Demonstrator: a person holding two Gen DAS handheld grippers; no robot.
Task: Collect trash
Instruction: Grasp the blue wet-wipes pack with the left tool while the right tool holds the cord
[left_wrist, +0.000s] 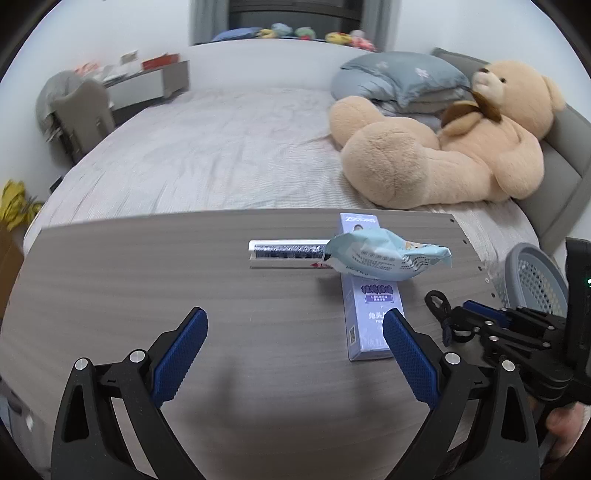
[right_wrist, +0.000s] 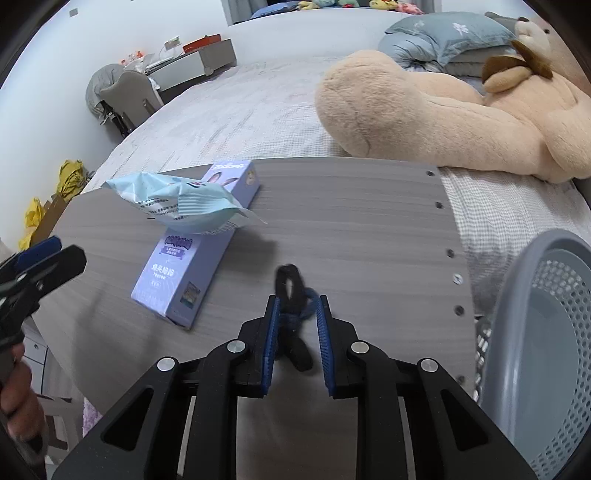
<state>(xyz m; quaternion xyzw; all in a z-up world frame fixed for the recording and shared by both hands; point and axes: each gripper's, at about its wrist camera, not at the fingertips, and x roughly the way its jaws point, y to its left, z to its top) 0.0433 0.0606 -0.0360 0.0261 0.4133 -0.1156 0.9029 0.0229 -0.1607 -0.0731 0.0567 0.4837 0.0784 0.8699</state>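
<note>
My right gripper (right_wrist: 296, 301) pinches a black cord (right_wrist: 291, 284) near the grey basket (right_wrist: 535, 332), my left gripper (left_wrist: 295, 325) gapes empty, and the wrapper (left_wrist: 384, 256), purple box (left_wrist: 365, 317) and white box (left_wrist: 284, 254) wait on the table (left_wrist: 147, 277).

The blue packet (left_wrist: 384, 254) hides the middle of the purple box (left_wrist: 364, 314); the basket (right_wrist: 546, 350) is cut off.
</note>
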